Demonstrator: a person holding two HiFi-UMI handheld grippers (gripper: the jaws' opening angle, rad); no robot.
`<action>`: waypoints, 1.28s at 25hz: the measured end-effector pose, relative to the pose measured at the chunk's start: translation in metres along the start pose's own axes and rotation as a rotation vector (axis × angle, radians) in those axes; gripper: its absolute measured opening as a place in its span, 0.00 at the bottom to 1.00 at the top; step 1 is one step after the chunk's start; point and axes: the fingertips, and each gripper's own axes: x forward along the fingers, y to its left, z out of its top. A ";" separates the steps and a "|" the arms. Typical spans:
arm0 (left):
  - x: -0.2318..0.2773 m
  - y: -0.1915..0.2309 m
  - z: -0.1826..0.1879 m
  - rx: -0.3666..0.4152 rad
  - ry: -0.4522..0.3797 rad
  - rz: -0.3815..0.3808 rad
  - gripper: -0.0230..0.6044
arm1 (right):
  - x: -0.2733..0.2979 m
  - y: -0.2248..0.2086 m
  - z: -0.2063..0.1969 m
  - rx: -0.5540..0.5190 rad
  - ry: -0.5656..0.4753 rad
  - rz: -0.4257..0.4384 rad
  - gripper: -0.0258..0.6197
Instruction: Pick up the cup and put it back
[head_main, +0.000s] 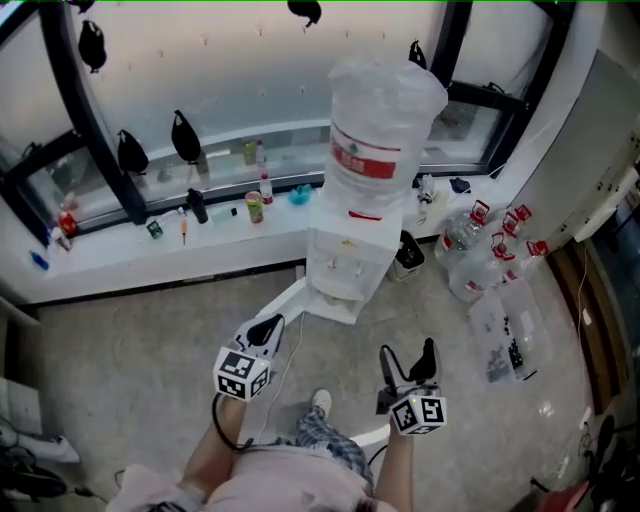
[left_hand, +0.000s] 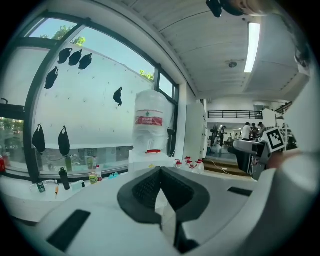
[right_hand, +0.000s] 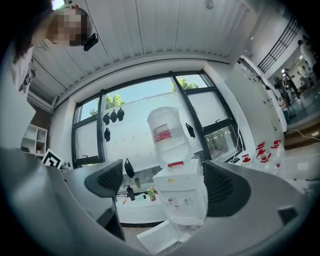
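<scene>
Window ledge (head_main: 120, 250) at upper left holds what we judge the cup (head_main: 254, 207), nearer our pinched-together, empty left gripper (head_main: 265, 328) than the wide-spread, empty right gripper (head_main: 408, 358).

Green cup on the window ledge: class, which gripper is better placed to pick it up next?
Probably the right gripper: its jaws stand apart, and the green cup shows between them. The left gripper is shut; both are far from the ledge.

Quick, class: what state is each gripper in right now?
Left gripper: closed, holding nothing.
Right gripper: open, holding nothing.
</scene>
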 end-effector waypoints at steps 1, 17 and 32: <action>0.012 0.005 0.003 -0.004 0.001 0.009 0.08 | 0.013 -0.007 0.001 0.003 0.002 0.006 0.81; 0.134 0.052 0.039 -0.007 -0.011 0.062 0.08 | 0.156 -0.067 0.007 -0.011 0.068 0.083 0.81; 0.197 0.081 0.022 0.010 0.040 -0.016 0.08 | 0.200 -0.081 -0.029 -0.008 0.097 0.028 0.81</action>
